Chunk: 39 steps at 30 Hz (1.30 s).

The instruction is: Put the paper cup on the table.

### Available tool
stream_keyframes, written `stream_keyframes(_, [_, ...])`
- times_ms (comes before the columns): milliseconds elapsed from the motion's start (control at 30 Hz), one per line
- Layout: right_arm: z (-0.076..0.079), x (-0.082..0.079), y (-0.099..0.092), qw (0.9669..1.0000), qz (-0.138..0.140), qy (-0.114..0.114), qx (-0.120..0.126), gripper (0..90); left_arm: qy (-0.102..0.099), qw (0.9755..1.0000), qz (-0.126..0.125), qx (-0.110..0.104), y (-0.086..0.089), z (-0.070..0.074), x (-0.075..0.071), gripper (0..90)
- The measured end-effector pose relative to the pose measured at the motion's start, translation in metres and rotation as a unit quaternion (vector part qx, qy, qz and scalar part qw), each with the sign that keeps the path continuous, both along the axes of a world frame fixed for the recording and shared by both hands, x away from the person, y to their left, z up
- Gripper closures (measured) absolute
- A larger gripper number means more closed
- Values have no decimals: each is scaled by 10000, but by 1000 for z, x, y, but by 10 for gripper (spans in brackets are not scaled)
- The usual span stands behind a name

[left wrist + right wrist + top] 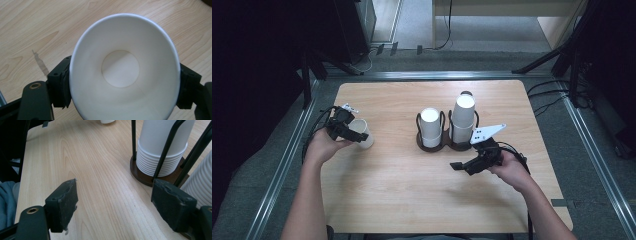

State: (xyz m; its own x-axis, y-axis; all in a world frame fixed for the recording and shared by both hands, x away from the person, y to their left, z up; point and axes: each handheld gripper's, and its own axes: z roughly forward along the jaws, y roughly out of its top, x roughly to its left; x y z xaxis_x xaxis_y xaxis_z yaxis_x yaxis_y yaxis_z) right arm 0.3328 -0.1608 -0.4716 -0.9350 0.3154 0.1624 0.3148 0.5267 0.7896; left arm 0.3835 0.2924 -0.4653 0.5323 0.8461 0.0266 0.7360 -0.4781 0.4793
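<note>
While the left claw [354,135] held a cup [362,133] sideways over the bench's [402,200] left edge, its mouth facing the claw, the right claw [460,167] hung wide, empty, nearer the rack [447,145].

1. We see a white paper cup [362,133] near the left edge of the counter [412,200], well apart from the stacked cups in the middle.
2. It lies tipped on its side.
3. In the left gripper view its open mouth faces us, showing a plain white inside [120,70] and round bottom, squeezed slightly oval.
</note>
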Motion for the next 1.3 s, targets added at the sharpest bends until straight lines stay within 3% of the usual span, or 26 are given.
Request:
stream_keyframes(233, [0,-1,2,10000,15,-1,-20,217,10,9998,-94,175,-5,-5,0,203])
stream_keyframes(500, [0,0,1,10000,11,-3,14,217,-23,9996,-245,152,-8,-6,0,190])
stream_keyframes(700, [-1,2,-1,10000,-45,24,35,217,-23,9998,-169,133,-7,-7,1,178])
stream_keyframes(867, [0,2,-2,10000,-61,35,34,217,60,9997,-211,-117,-7,-8,2,136])
stream_keyframes(1200, [-1,3,-2,10000,-72,38,31,217,-55,9992,-127,-365,-3,-2,1,90])
stream_keyframes(1300, [-1,3,-2,10000,-78,48,36,217,-102,9991,-6,-418,-2,1,1,6])
